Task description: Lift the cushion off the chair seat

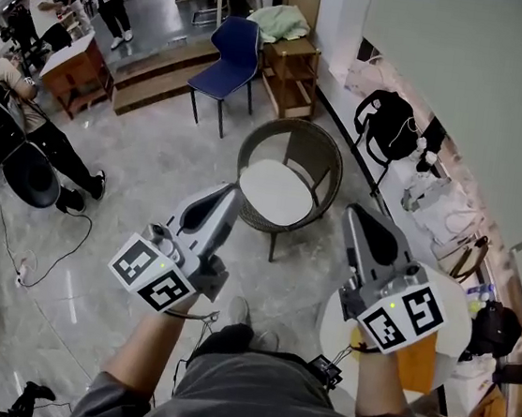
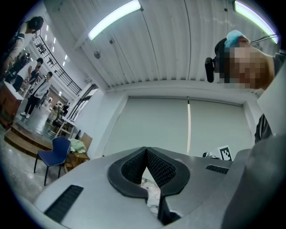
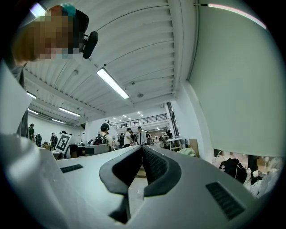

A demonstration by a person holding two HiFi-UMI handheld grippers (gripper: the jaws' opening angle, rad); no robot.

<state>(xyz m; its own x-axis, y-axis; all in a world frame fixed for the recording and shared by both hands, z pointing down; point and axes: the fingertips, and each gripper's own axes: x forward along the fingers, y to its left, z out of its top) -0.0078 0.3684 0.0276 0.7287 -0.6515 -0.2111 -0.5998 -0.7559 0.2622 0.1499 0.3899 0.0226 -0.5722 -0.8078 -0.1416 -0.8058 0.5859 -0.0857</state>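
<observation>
both claws are up in front of the person, nowhere near the job yet. the left claw (image 1: 229,193) is clenched tight on nothing, tips pressed together, and the right claw (image 1: 356,211) is the same, clamped on empty air. the white cushion (image 1: 275,192) lies flat on the seat of the round wicker chair (image 1: 318,146), out on the grey floor (image 1: 152,171) ahead of the person's feet. in the head view it sits between the two claw tips, but it's well beyond them and nothing touches it

so the step in hand, as i read it, is the approach. to do it well, i'd say open both claws before reaching the seat, because shut tips will only shove the cushion around. come in from the open front of the chair, where the curved back doesn't get in the way. the cushion looks thin and soft, so pinch its near edge, one claw toward each side, with enough of a bite that it won't slip out. lift both sides together, straight up clear of the wicker rim, or it may sag and snag. watch the chair too, it looks light and could scoot on that smooth floor
</observation>
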